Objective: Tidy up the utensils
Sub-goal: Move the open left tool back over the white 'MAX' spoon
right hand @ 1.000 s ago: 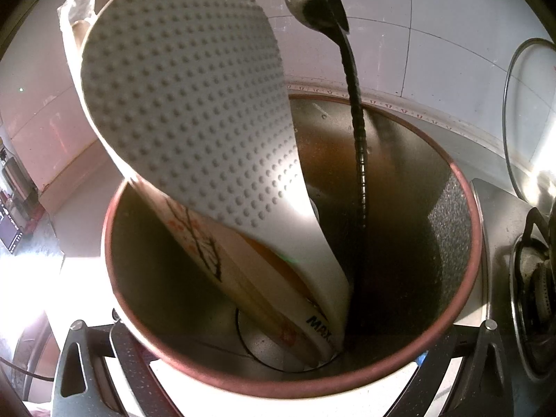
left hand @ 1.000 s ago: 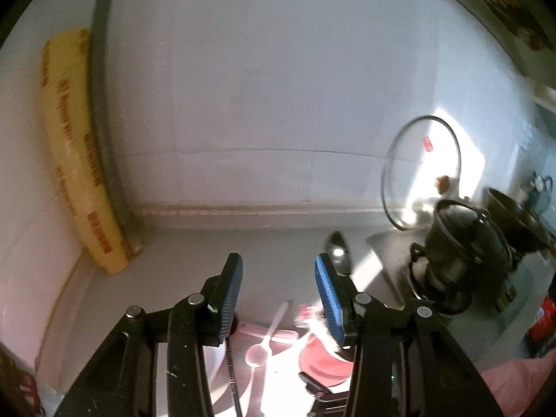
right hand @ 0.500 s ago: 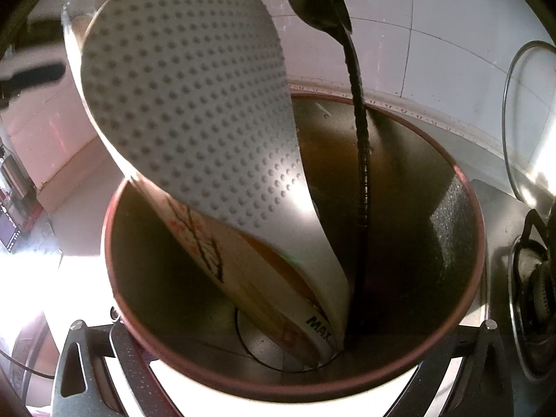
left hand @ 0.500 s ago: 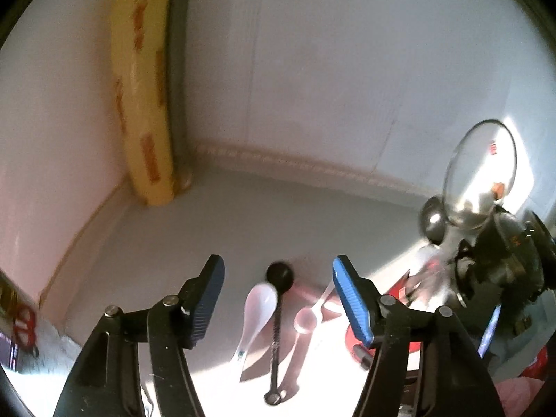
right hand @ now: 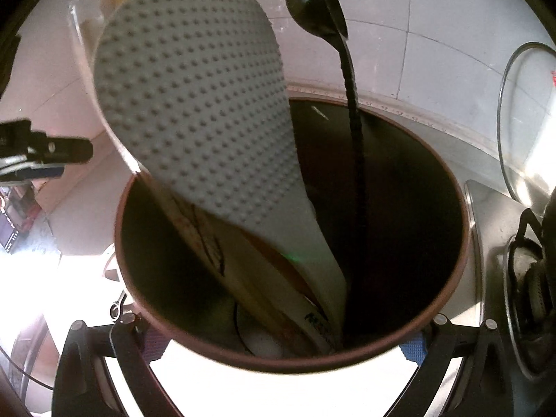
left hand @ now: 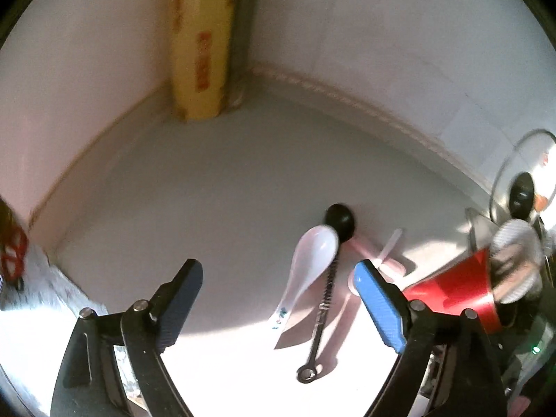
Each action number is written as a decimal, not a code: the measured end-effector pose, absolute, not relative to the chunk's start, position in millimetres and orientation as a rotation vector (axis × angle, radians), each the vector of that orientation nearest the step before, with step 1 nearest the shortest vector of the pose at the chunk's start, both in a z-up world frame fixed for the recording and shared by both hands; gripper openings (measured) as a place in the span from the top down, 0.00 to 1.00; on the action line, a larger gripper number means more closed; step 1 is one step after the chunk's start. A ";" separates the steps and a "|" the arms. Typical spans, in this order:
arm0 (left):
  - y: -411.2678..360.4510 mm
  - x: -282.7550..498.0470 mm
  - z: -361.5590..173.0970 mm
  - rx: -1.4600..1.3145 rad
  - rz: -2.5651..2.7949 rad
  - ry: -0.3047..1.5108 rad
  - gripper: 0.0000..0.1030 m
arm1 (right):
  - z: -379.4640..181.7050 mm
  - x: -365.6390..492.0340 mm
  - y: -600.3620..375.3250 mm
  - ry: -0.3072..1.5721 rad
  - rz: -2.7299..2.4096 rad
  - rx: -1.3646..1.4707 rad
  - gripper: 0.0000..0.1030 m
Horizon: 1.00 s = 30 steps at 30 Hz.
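Note:
In the left wrist view my left gripper [left hand: 278,292] is open and empty above the grey counter [left hand: 208,187]. A white spoon [left hand: 311,260], a black ladle [left hand: 330,271] with a ring end, and a pink spoon [left hand: 387,250] lie between and beyond its fingers. The red utensil holder [left hand: 458,292] stands at the right. In the right wrist view my right gripper [right hand: 285,344] is shut on that holder [right hand: 451,278], which contains a dimpled white rice paddle [right hand: 201,104] and a black ladle [right hand: 351,80].
A yellow box [left hand: 201,41] stands in the wall corner. A glass lid [left hand: 521,173] leans on the tiled wall at the right, beside a stove burner [right hand: 528,285]. The left gripper shows at the left edge of the right wrist view [right hand: 38,156].
The left gripper has swung left and tilted down, bringing the white spoon and black ladle on the counter into view. The right gripper still holds the holder, moved slightly.

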<state>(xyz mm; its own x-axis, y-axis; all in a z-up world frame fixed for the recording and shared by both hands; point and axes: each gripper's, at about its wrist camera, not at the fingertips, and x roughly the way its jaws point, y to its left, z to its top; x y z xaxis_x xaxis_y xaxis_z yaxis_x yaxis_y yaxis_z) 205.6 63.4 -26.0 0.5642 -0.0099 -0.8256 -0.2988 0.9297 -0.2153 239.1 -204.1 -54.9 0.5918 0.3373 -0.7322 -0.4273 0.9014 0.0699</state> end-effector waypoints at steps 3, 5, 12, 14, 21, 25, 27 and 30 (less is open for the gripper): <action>77.2 205.1 -42.2 -0.409 0.222 0.984 0.12 | -54.1 236.9 -207.8 0.825 0.437 -0.113 0.00; 83.3 204.1 -48.5 -0.429 0.247 0.993 0.11 | -55.0 237.3 -210.3 0.828 0.431 -0.110 0.00; 97.1 204.8 -66.7 -0.469 0.288 1.009 0.06 | -56.3 237.7 -220.8 0.839 0.416 -0.100 0.00; 96.7 207.9 -69.4 -0.470 0.272 1.004 0.06 | -57.0 237.4 -220.7 0.839 0.420 -0.104 0.00; 85.9 230.9 -79.7 -0.482 0.159 1.003 0.06 | -56.1 231.9 -217.9 0.839 0.442 -0.120 0.00; 71.0 249.1 -81.5 -0.414 0.100 1.030 0.06 | -62.7 233.6 -215.4 0.845 0.446 -0.120 0.00; 64.6 258.8 -84.2 -0.380 0.084 1.062 0.06 | -66.9 237.3 -217.5 0.848 0.447 -0.118 0.00; 56.4 268.3 -87.3 -0.346 0.073 1.083 0.06 | -71.6 241.5 -226.0 0.850 0.450 -0.116 0.00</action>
